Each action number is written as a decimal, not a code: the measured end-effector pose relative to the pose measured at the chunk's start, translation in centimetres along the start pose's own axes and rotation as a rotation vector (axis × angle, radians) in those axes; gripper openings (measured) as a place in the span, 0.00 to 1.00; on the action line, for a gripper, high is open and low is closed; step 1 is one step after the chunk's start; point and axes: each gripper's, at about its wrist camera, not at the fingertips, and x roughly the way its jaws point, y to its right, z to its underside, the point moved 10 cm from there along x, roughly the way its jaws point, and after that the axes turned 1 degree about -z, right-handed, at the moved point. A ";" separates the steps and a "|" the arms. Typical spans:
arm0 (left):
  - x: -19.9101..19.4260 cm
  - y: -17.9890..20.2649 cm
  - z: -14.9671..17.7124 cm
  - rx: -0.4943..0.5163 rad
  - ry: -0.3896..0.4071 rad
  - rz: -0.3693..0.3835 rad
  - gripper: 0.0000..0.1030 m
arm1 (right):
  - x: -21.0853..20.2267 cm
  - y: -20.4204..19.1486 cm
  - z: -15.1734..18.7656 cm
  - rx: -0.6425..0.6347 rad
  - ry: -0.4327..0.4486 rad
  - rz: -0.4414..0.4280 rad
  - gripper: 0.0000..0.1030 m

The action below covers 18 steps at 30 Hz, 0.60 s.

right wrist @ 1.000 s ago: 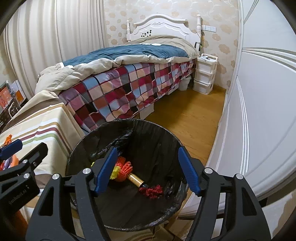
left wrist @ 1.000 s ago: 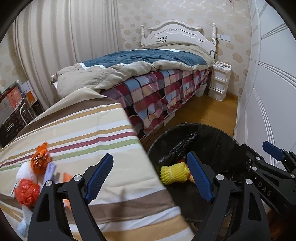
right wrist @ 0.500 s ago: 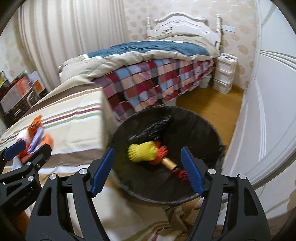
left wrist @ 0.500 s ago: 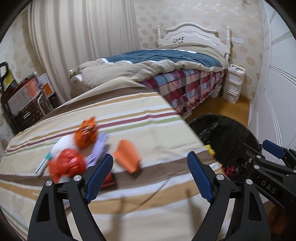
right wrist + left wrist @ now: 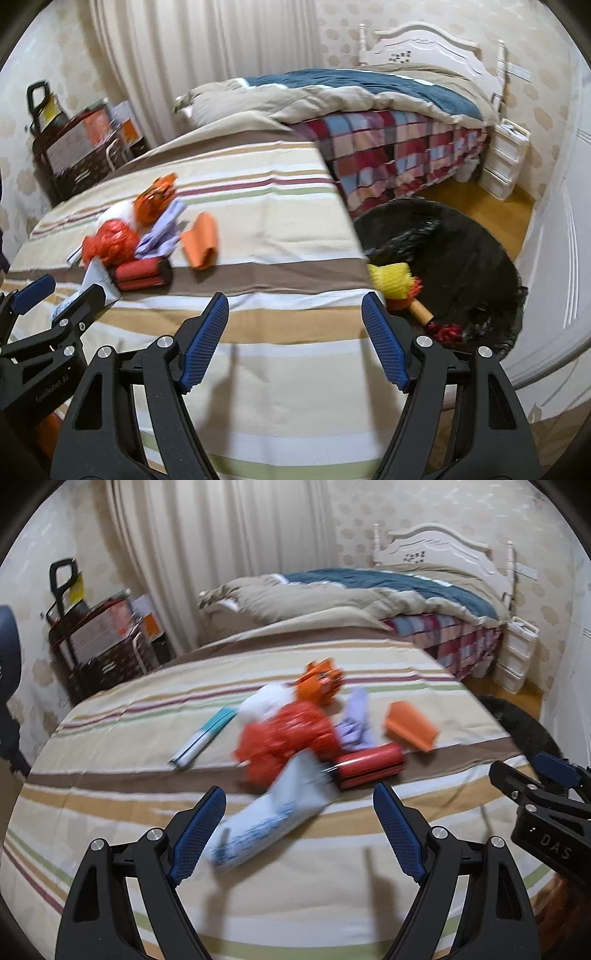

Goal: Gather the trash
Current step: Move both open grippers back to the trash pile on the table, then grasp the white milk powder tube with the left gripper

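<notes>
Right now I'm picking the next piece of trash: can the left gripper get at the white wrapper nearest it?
Probably yes. The left gripper is open and empty, and the white wrapper lies on the striped cloth just ahead of its fingers, nothing covering its near end.

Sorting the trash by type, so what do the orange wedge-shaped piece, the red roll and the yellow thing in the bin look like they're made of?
Orange wedge: probably matte paper or thin card, judging by its flat folded faces.
Red roll: unclear through blur; the ribbed surface suggests foam netting or corrugated plastic.
Yellow thing in the black-lined bin: likely foam mesh fruit netting, going by its ridged, puffy look.
</notes>
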 end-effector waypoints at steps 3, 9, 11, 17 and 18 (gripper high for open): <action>0.5 -1.4 0.6 -0.009 -0.026 -0.015 0.79 | 0.6 -1.6 0.2 -0.032 -0.022 -0.008 0.72; 1.8 -2.3 1.6 -0.018 -0.097 0.036 0.79 | 1.3 -2.9 0.6 -0.058 -0.048 -0.005 0.72; 1.9 -2.2 2.0 -0.017 -0.112 0.058 0.79 | 1.4 -3.0 0.7 -0.059 -0.053 -0.003 0.72; 2.0 -1.7 2.8 -0.004 -0.139 0.110 0.55 | 1.5 -3.1 0.9 -0.063 -0.061 0.000 0.72; 2.0 -1.6 2.8 0.001 -0.138 0.114 0.54 | 1.5 -3.0 0.9 -0.063 -0.060 0.000 0.72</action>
